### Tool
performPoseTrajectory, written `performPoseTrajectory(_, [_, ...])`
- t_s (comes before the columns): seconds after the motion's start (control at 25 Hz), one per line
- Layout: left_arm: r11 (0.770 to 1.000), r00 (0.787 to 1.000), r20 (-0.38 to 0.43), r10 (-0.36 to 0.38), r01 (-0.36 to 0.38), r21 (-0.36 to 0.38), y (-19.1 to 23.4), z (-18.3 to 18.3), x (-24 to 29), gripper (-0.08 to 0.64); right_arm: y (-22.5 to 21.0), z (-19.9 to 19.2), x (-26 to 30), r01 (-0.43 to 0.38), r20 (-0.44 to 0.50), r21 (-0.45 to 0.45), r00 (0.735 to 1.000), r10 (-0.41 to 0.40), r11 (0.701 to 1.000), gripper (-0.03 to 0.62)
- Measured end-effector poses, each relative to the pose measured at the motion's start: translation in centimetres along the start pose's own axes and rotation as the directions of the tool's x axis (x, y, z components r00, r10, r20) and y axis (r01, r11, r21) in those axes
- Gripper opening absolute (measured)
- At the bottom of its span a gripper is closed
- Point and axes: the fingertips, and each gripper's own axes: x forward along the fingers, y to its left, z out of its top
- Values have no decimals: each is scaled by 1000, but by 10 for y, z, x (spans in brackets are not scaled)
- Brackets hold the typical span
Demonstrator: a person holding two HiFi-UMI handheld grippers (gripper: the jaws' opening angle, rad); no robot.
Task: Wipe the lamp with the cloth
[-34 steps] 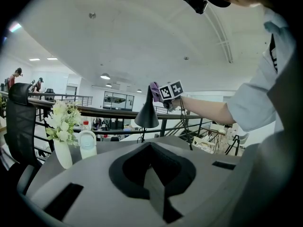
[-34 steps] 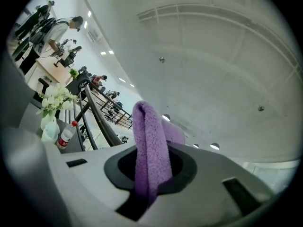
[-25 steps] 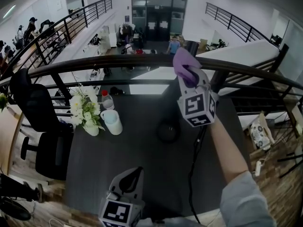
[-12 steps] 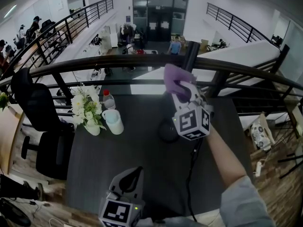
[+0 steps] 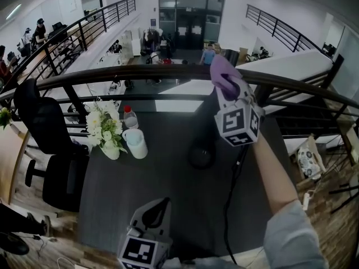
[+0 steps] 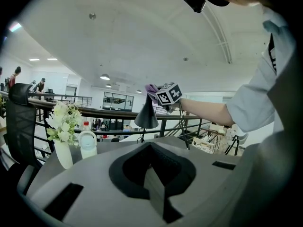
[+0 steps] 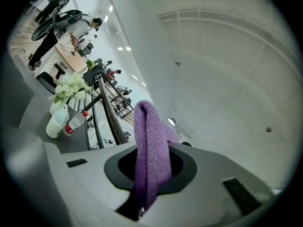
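A black lamp stands on the dark table (image 5: 151, 178). Its round base (image 5: 201, 157) shows in the head view, with its shade hidden under my right gripper (image 5: 227, 86). That gripper is shut on a purple cloth (image 5: 223, 73), held up high over the lamp. In the left gripper view the black cone shade (image 6: 147, 117) has the cloth (image 6: 151, 88) touching its top. The cloth (image 7: 149, 145) stands folded between the jaws in the right gripper view. My left gripper (image 5: 161, 202) rests low near the table's front edge, shut and holding nothing.
At the table's left stand a vase of white flowers (image 5: 104, 130), a white jug (image 5: 136, 143) and a red-capped bottle (image 5: 128, 116). A dark railing (image 5: 140, 74) runs behind the table. A black chair (image 5: 45, 133) is at the left. A black cord (image 5: 233, 195) crosses the table.
The right gripper with the cloth swung down and left half a second ago, then back up and right to about where it began. The left gripper stayed put.
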Motion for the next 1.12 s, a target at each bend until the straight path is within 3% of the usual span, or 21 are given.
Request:
performPoseTrajectory(0.36, [1000, 1000, 6, -4, 4, -5, 4, -1, -1, 0, -41, -1, 17, 77, -34, 1, 996, -77, 997, 52])
performPoseTrajectory(1.12, [1000, 1000, -5, -23, 23, 13, -5, 1, 1, 0, 78, 3, -5, -125, -17, -8, 992, 125, 992, 52])
